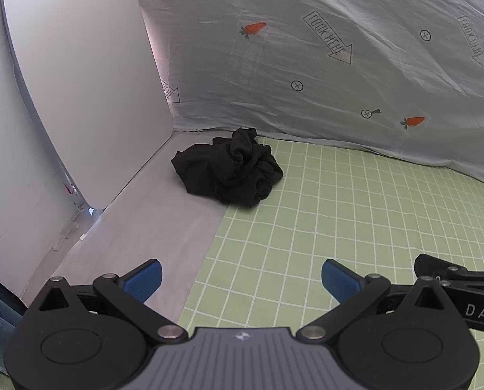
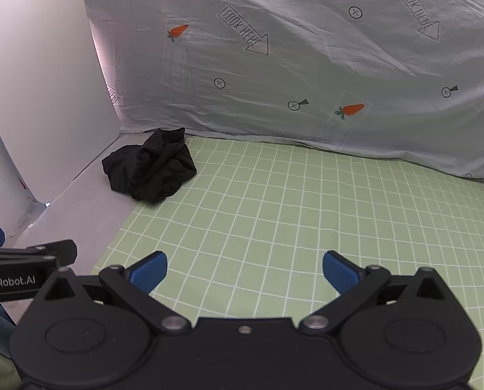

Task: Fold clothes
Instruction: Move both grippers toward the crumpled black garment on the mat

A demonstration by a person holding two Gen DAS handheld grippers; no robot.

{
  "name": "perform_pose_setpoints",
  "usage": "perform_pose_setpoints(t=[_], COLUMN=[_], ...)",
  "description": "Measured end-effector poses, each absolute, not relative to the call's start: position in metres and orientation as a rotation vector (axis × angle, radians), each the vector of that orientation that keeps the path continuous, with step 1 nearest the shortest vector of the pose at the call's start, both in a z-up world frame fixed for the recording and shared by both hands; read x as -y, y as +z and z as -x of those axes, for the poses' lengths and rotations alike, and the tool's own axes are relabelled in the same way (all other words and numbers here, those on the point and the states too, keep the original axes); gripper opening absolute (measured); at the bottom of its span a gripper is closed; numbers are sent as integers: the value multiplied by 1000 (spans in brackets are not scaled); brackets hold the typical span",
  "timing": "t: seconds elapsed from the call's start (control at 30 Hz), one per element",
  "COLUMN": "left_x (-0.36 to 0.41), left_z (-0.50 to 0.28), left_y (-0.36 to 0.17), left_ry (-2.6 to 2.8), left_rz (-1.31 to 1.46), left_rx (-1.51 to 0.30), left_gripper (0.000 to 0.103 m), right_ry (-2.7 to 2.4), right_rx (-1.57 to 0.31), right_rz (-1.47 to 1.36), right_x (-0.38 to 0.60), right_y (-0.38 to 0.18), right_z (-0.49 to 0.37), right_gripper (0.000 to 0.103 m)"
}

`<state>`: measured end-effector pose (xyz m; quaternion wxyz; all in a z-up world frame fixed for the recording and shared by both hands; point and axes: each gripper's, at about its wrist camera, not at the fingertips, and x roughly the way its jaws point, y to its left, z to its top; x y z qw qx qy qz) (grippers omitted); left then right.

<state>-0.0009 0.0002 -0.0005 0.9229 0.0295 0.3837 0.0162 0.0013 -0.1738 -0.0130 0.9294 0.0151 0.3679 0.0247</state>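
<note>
The black garment (image 1: pixel 229 169) lies crumpled at the far left, straddling the green mat's (image 1: pixel 339 214) edge. Both the left gripper (image 1: pixel 241 280) and right gripper (image 2: pixel 244 269) are spread, empty. A blind pinch risks catching 2 layers.

Black garment (image 1: pixel 229 170) crumpled, straddling green grid cloth (image 1: pixel 339 227) and white surface (image 1: pixel 144 227), below printed sheet (image 1: pixel 307 65). Left gripper (image 1: pixel 241 281) jaws wide apart, nothing between.

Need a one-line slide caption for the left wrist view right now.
Left gripper, jaws open and empty, faces a crumpled black garment lying at the green grid mat's far-left edge.
</note>
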Motion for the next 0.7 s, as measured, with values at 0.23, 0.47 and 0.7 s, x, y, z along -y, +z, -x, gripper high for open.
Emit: perform_pose_setpoints(t=[0.23, 0.47, 0.7], left_x=[-2, -6, -8], left_z=[-1, -2, -4], left_y=[2, 4, 3], left_ry=[35, 32, 36], left_rz=[-60, -53, -50], left_rx=[-790, -797, -803], left_gripper=[103, 103, 103], right_ry=[48, 42, 44], right_rx=[-756, -763, -762], right_rz=[-34, -27, -22], right_x=[173, 168, 173], right_y=[-13, -12, -13], right_z=[-1, -2, -2], right_gripper=[103, 103, 103])
